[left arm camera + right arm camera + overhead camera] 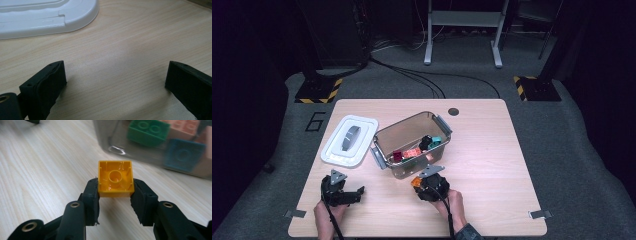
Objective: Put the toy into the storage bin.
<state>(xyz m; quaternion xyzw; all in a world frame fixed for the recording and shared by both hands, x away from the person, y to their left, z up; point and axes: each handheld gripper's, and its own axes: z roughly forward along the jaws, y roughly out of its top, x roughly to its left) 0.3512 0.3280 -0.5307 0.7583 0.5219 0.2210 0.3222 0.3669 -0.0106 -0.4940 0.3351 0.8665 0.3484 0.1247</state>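
My right gripper (115,195) is shut on an orange-yellow toy brick (115,179), its hollow underside turned toward the camera. In the high view that brick (416,182) and the right gripper (422,184) sit just in front of the clear plastic bin (384,136). The bin holds several coloured bricks, among them a green one (147,131) and a blue one (183,153) seen through its wall. My left gripper (357,192) rests on the table at the left, open, with bare wood between its jaws (115,80).
A white bin lid (348,140) lies flat left of the bin, its rounded corner (75,20) close ahead of the left gripper. Bare tabletop (492,160) stretches to the right of the bin. A small dark grommet (453,111) sits near the table's far edge.
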